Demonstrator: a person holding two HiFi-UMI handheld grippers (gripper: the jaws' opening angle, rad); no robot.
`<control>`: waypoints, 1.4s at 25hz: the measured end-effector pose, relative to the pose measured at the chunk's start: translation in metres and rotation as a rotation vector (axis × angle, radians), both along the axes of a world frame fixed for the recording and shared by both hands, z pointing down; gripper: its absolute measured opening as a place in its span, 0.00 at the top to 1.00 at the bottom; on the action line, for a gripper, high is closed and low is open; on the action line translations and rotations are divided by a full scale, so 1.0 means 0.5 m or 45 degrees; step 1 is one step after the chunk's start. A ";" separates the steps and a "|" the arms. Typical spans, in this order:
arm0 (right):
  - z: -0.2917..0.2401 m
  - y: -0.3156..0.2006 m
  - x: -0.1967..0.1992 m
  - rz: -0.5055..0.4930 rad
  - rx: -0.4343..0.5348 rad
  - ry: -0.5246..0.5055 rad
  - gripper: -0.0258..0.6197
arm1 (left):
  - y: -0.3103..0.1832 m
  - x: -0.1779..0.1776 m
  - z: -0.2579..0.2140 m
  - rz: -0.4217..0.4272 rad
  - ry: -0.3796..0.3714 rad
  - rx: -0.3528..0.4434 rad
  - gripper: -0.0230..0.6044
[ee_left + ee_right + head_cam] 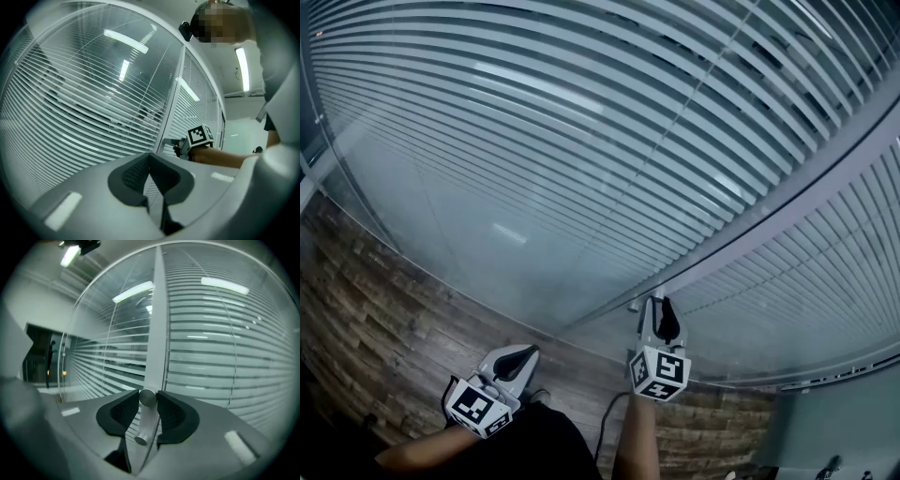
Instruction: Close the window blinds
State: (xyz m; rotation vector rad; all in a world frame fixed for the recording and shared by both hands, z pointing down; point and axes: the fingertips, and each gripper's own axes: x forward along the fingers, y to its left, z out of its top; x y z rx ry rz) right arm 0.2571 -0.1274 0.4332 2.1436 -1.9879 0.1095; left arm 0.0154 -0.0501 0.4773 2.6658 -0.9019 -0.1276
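Horizontal slat blinds (581,141) hang behind glass panes, their slats angled with gaps between them; they also fill the left gripper view (84,117) and the right gripper view (220,352). A pale upright frame post (157,324) divides two panes. On that post sits a small metal knob (148,397), and my right gripper (148,401) is shut on it, a pad on each side. The head view shows the same gripper (657,305) against the post (750,239). My left gripper (517,356) hangs lower left, away from the glass, shut and empty (149,157).
Wood-pattern flooring (384,328) runs along the foot of the glass. A dark cable (605,431) trails by the right forearm. The right gripper's marker cube (200,136) and forearm show across the left gripper view. A dark doorway (40,357) lies far left.
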 end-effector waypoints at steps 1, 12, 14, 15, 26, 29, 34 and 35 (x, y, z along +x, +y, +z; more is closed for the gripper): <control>0.000 0.001 -0.001 -0.007 -0.031 0.122 0.76 | 0.002 0.001 0.000 0.000 -0.002 0.001 0.96; 0.001 0.014 -0.020 -0.024 -0.112 0.715 0.76 | 0.023 0.011 -0.007 0.029 0.004 0.009 0.96; 0.000 0.014 -0.022 -0.029 -0.032 0.328 0.72 | 0.016 0.008 -0.003 0.025 0.005 0.003 0.96; 0.000 0.016 -0.021 -0.032 0.014 0.102 0.70 | 0.014 0.006 -0.002 0.022 0.004 0.001 0.96; 0.007 -0.004 0.003 0.074 0.123 -0.420 0.76 | 0.007 -0.007 0.004 0.008 0.013 -0.014 0.96; 0.010 -0.004 0.004 0.044 0.057 -0.255 0.76 | 0.005 -0.010 0.008 -0.002 0.012 -0.016 0.96; 0.009 -0.006 -0.005 0.010 -0.059 0.170 0.76 | 0.006 -0.007 0.010 0.002 0.010 -0.018 0.96; 0.009 -0.005 -0.011 0.002 -0.085 0.276 0.76 | 0.007 -0.009 0.009 0.003 0.010 -0.016 0.96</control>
